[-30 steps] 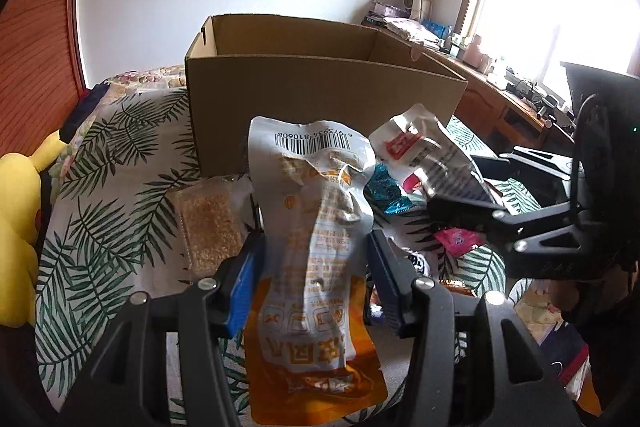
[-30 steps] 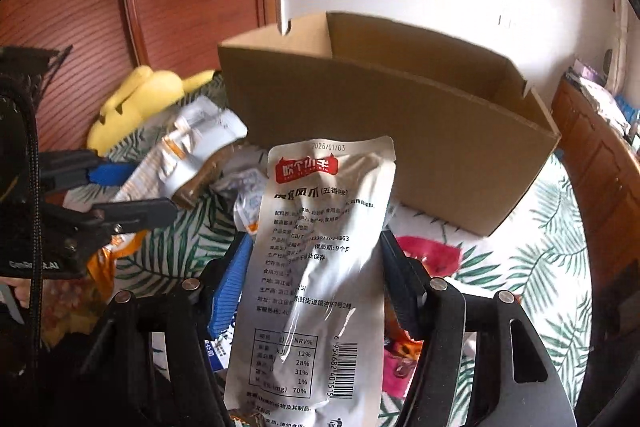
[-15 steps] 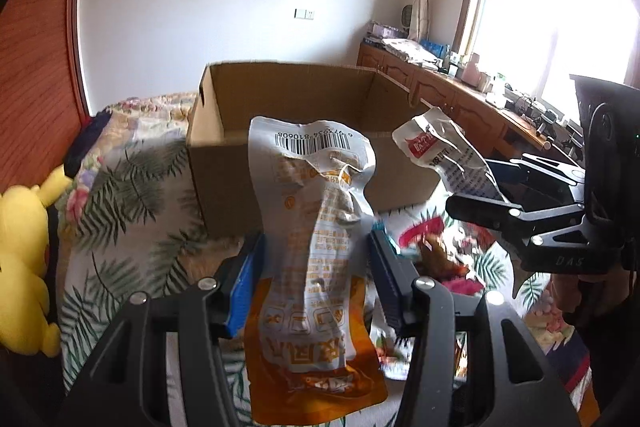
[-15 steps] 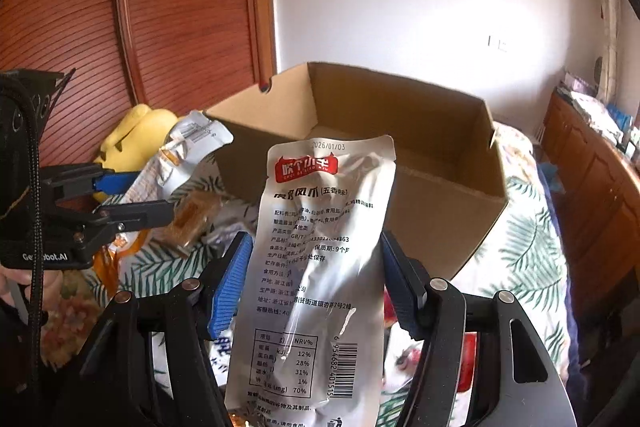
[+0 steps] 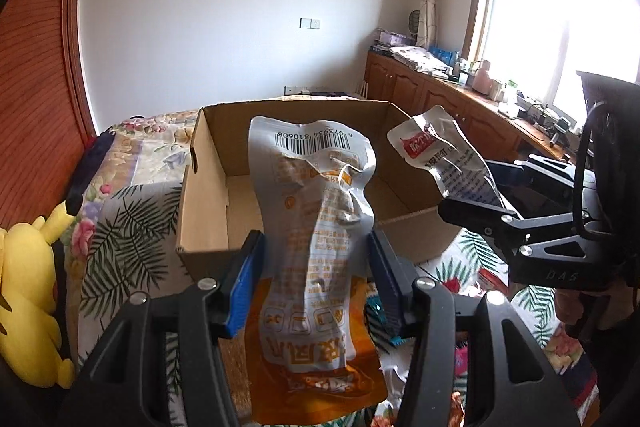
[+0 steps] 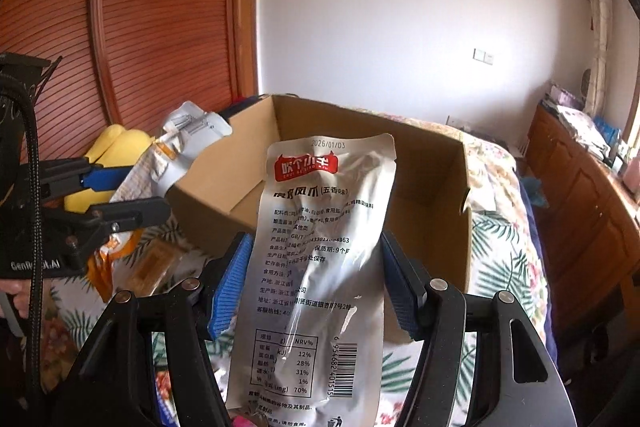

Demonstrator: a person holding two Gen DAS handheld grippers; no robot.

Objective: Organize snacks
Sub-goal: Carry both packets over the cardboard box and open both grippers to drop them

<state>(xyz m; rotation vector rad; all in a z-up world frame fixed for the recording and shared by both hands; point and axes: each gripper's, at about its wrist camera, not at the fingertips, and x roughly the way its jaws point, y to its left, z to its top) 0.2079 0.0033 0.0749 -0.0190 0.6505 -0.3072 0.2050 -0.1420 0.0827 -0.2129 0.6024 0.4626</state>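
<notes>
- We see a bed (image 5: 132,211) under a soft cloth printed with green palm leaves and flowers; its surface lies in gentle folds.
- On it stands an open cardboard box (image 5: 204,223), rectangular, of matte brown corrugated board, its bare floor showing inside (image 6: 424,195).
- A plump yellow plush toy (image 5: 28,307) lies at the bed's left edge, beside the ribbed red-brown wooden wall.
- The left gripper (image 5: 316,287) has its blue-padded jaws clamped on a crinkled grey-and-orange pouch (image 5: 320,235), glossy, barcode at its top end, held upright in front of the box's near wall.
- The right gripper (image 6: 316,287) has its jaws clamped on a smooth silver foil pouch (image 6: 320,267), flat and oblong, with a red label and dense black print, also upright before the box.
- Smaller wrapped snacks (image 6: 152,267) lie loose on the bed near the box, one of them a clear packet with a tan, grainy block inside.
</notes>
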